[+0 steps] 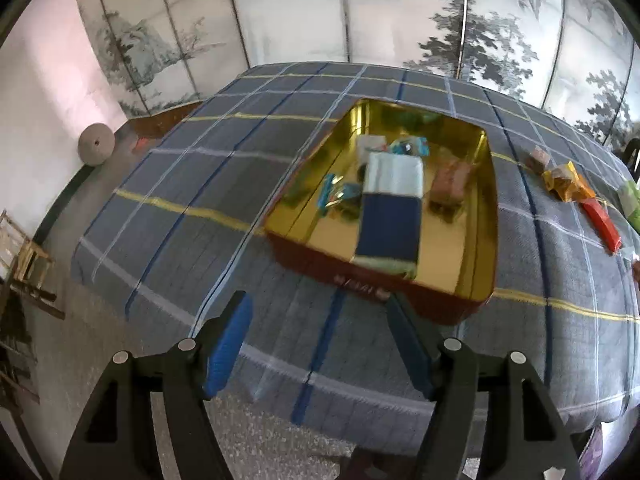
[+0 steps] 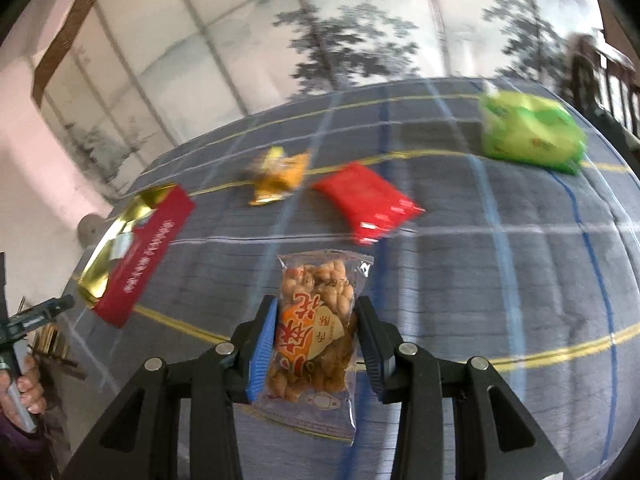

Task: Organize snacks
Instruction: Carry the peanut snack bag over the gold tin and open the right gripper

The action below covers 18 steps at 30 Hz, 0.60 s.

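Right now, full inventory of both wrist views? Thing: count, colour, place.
tin box: 1, red outside, gold inside, on the cloth, holding several snack packets
blue-and-white packet: 1, inside the tin
clear twist-snack bag: 1, orange label, between the right gripper's pads
red packet: 1, on the cloth
yellow packet: 1, on the cloth beside the red one
green bag: 1, far right of the cloth
small brown packet: 1, on the cloth right of the tin
checked cloth: 1, grey-blue, covering the table
left gripper: open, empty
right gripper: shut on the bag

Both wrist views look steeply down (close in), sharing the tin (image 1: 400, 300) and tablecloth (image 2: 500, 280).
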{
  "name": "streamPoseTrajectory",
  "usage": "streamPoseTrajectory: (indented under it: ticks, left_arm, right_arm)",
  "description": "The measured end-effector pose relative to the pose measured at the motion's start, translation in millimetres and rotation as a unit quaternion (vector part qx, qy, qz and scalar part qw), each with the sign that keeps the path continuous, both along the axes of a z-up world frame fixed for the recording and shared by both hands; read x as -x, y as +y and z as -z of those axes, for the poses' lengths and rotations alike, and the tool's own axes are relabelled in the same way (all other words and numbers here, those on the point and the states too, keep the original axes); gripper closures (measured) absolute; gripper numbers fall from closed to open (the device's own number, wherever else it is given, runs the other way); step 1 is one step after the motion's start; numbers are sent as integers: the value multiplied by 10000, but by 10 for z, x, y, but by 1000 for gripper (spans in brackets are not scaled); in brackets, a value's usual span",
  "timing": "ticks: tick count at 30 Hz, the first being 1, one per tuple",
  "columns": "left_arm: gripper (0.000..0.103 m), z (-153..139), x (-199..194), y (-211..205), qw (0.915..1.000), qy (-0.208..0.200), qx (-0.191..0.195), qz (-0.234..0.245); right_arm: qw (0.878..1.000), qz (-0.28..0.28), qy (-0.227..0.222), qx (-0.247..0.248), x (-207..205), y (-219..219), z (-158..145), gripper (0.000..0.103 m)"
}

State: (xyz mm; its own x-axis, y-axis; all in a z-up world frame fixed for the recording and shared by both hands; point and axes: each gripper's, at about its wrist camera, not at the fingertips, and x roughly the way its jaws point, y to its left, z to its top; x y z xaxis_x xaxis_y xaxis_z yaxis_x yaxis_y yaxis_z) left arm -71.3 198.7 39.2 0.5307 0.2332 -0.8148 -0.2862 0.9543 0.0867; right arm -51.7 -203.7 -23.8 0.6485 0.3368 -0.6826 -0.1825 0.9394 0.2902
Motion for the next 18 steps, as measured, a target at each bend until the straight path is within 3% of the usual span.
streamPoseTrajectory:
  ticks: [8, 10, 18]
  left_arm:
    - [24, 85, 235, 140, 9996, 27, 192, -209]
    - [15, 114, 232, 162, 9994, 140, 202, -235]
    - [7, 94, 293, 237, 9993, 72, 332, -148]
  right_arm:
    - [9955, -931, -88, -130, -148, 886, -266, 63]
    - [9932, -1147, -64, -195, -227, 1130, -304, 63]
    - [9846, -1718, 115, -298, -668, 2005, -355, 63]
